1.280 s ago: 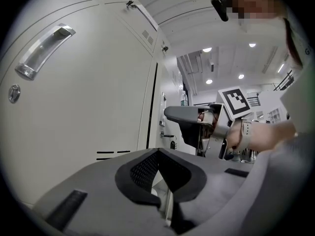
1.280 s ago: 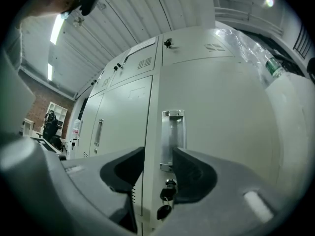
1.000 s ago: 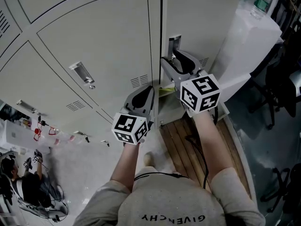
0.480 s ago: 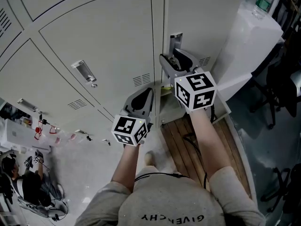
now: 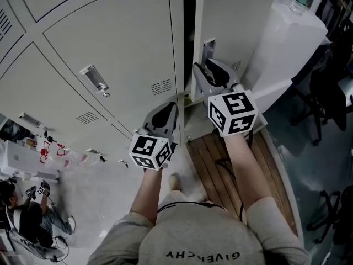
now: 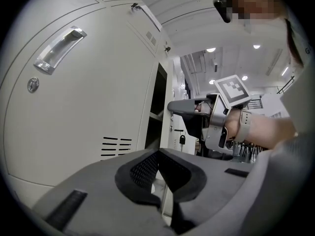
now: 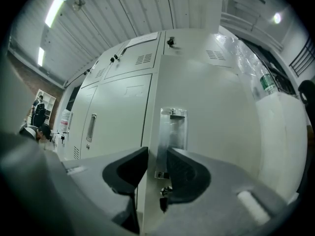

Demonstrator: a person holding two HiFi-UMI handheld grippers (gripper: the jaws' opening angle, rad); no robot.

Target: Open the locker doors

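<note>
The shirt print [image 5: 202,255] at 6 o'clock in the head view reads GIVENCHY, upside down (no other writing is legible). At 12 o'clock the locker door [image 7: 211,107] stands ajar beside a dark gap. The right gripper [image 7: 157,156], jaws just closing, pinches the door's edge. At its 8 o'clock the left gripper [image 6: 158,154] is closed on nothing. Only the gripper views show the key [image 7: 163,200] hanging under the handle.

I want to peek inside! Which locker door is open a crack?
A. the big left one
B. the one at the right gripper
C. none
B: a dark gap runs beside the locker door, whose edge the right gripper clamps, its jaws having just been closing; the left door sits flush.
</note>
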